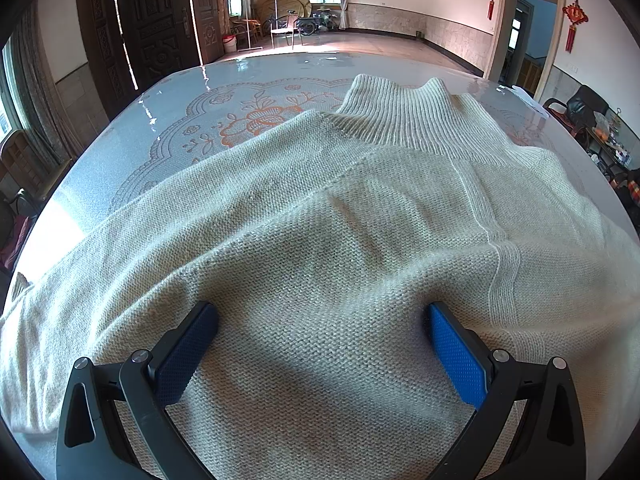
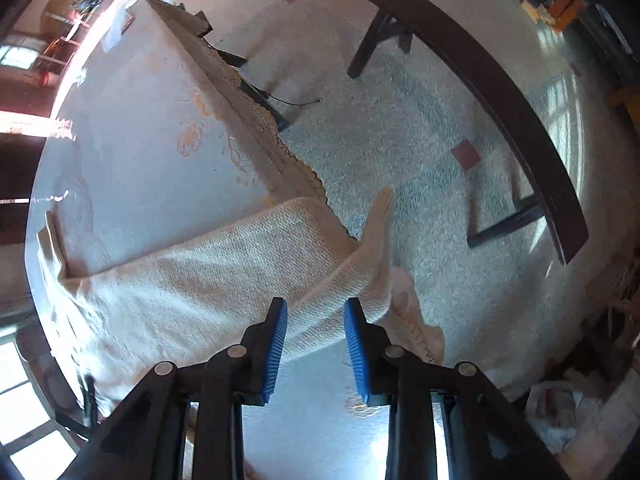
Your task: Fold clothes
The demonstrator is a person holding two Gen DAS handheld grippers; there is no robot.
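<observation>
A cream knit sweater (image 1: 320, 208) lies spread over the table, its ribbed collar (image 1: 396, 116) at the far side. My left gripper (image 1: 324, 320) is open wide just above the sweater's body, with a blue-padded finger on each side and nothing pinched. In the right wrist view one sleeve (image 2: 224, 276) stretches across the table to its edge, and the cuff (image 2: 382, 212) hangs past the edge. My right gripper (image 2: 316, 320) is open at the sleeve's near edge. Fabric shows beyond the gap between its tips, but the pads are not closed on it.
The table (image 1: 168, 120) has a glossy top over a cloth with an orange flower pattern and a lace trim (image 2: 256, 120) along its edge. A dark wooden bench (image 2: 500, 92) stands on the speckled floor beside the table. Chairs and clutter stand by the far walls.
</observation>
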